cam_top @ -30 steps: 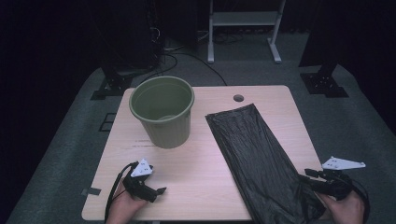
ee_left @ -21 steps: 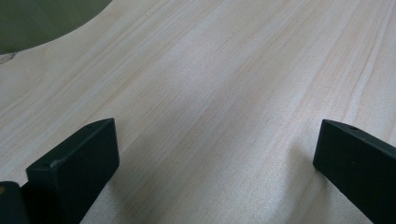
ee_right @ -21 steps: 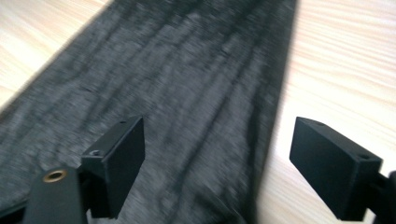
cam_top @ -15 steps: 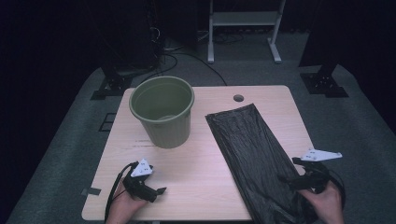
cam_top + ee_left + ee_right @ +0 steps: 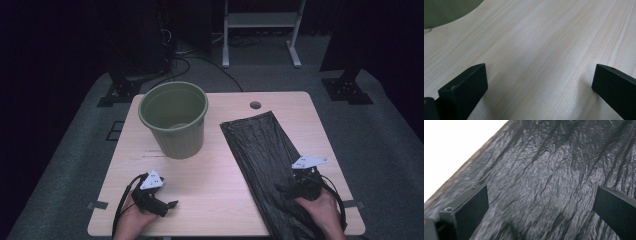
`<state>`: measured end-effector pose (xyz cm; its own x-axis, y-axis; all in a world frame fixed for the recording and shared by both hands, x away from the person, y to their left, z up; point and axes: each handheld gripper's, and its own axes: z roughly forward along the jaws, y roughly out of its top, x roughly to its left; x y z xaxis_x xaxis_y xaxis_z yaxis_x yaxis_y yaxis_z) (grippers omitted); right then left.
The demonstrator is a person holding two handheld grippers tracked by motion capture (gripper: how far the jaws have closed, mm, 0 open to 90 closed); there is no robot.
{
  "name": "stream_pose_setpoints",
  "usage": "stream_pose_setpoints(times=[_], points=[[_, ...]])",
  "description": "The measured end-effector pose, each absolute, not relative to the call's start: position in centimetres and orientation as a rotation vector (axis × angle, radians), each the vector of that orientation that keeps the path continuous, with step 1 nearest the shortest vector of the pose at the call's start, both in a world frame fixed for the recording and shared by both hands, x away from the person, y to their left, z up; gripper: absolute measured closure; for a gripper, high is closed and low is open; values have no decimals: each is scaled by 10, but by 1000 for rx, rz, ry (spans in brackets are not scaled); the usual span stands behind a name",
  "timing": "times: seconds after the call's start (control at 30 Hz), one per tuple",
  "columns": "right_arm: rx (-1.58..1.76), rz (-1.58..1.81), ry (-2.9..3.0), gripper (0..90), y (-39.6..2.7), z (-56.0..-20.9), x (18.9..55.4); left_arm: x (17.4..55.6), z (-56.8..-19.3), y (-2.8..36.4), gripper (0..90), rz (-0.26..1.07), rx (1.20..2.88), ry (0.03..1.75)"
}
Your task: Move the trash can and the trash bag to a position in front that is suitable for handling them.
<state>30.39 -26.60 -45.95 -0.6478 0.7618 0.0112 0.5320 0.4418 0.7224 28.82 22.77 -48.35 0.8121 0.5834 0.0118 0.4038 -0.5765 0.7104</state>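
The black bag [image 5: 262, 160] lies flat along the right side of the worktop [image 5: 220, 185], its near end running off the front edge. The right gripper [image 5: 292, 189] hovers over the bag's near part; its jaws have just been opening and now stand wide, with crinkled plastic [image 5: 544, 185] below them and nothing pinched. The left gripper [image 5: 167, 205] rests at the front left, jaws open over bare wood [image 5: 539, 50]. A green bin [image 5: 173, 120] stands upright at the back left, apart from the bag.

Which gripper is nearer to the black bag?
Right. The right gripper is open over the black bag; the left gripper rests on bare table, apart from it.
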Motion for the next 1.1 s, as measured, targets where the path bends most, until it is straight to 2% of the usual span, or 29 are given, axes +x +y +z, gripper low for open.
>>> stream_pose_setpoints(times=[0.37,0.77,1.1], points=[[1152,975,2379,0,-255,-487,322,288,-483,228,0,317,2262,722],[1154,985,2365,0,-254,-488,322,289,-482,227,0,303,2240,750],[1158,985,2362,0,-254,-488,321,292,-459,226,0,296,2200,770]])
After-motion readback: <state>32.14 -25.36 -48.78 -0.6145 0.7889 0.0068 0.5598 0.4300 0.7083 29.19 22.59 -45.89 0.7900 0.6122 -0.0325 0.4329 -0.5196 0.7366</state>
